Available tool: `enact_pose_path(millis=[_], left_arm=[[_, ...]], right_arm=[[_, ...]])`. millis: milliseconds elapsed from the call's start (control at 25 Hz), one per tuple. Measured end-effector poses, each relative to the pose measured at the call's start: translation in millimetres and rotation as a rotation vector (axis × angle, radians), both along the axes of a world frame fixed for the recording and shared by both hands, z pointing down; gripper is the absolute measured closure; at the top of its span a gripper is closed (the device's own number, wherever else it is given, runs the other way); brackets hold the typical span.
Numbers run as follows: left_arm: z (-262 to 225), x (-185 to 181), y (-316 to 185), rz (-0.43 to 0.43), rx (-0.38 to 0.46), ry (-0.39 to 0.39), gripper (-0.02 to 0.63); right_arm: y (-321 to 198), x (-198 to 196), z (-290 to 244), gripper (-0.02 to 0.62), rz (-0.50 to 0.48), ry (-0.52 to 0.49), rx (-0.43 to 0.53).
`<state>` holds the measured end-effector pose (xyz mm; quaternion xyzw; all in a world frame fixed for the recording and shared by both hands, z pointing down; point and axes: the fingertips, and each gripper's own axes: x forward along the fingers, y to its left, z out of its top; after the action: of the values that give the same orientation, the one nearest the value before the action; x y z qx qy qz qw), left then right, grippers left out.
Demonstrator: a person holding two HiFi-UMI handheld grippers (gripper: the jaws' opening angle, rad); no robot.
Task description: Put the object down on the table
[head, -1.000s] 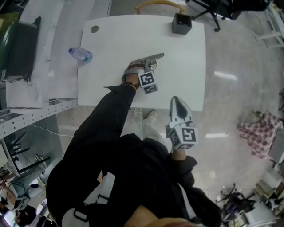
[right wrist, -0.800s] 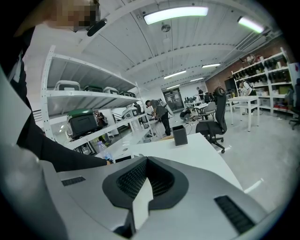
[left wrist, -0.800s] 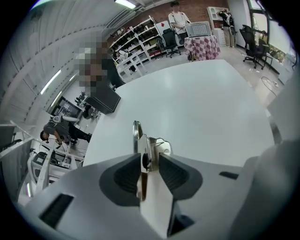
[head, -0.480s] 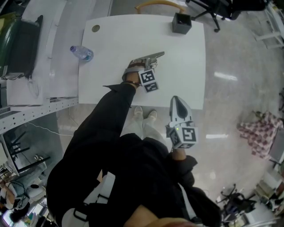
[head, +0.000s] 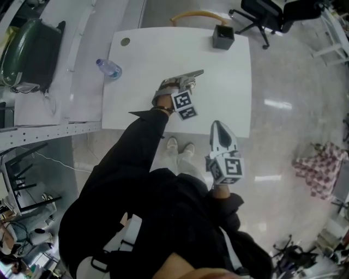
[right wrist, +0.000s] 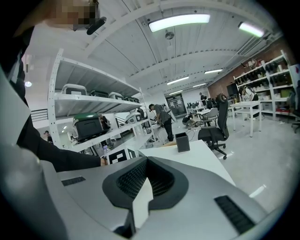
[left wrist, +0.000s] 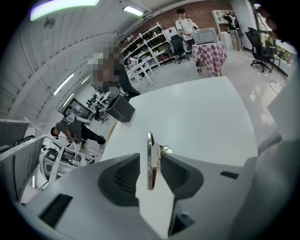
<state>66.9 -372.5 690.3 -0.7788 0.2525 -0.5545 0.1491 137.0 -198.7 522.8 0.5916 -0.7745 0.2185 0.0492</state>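
Note:
My left gripper (head: 196,73) lies low over the middle of the white table (head: 229,87), pointing right. In the left gripper view a thin silvery flat object (left wrist: 150,161) stands edge-on on the table between the jaws of the left gripper (left wrist: 149,155). The jaws are spread wide, with a clear gap on the left side, and the pads do not press on the object. My right gripper (head: 217,125) hangs off the table's near edge, above the floor, pointing at the table. Its jaws (right wrist: 146,159) meet at the tips with nothing between them.
A black box (head: 223,37) stands at the table's far edge, with a wooden chair back (head: 196,14) behind it. A water bottle (head: 110,68) lies by the left edge. Shelving with a dark green case (head: 27,54) runs along the left. Office chairs stand at the far right.
The head view has shifted slightly, so the table sits a little lower and to the right. Both grippers keep their places. No change in the jaws shows at this distance.

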Motion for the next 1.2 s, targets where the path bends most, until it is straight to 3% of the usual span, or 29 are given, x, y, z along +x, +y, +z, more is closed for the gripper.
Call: enact_pose_path(millis=[320,440,920,1200], left_arm=[[-44,-7,5,-0.025,0.064,0.040,0.485],[-61,-8,16,-0.052,0.072,0.090,0.485],[-123,-14,59,-0.225,0.006,0.458,0.503],[-159,-21,75,-0.318,-0.022,0.679,0.553]], right_arm=[[10,-1,-13,0.603,-0.003,0.024,0.037],[15,-2,-20,0.603,-0.006,0.022,0.048],[27,1,-37,0.603,-0.005,0.040,0.094],[26,-3,-58,0.603,-0.008,0.035,0.131]])
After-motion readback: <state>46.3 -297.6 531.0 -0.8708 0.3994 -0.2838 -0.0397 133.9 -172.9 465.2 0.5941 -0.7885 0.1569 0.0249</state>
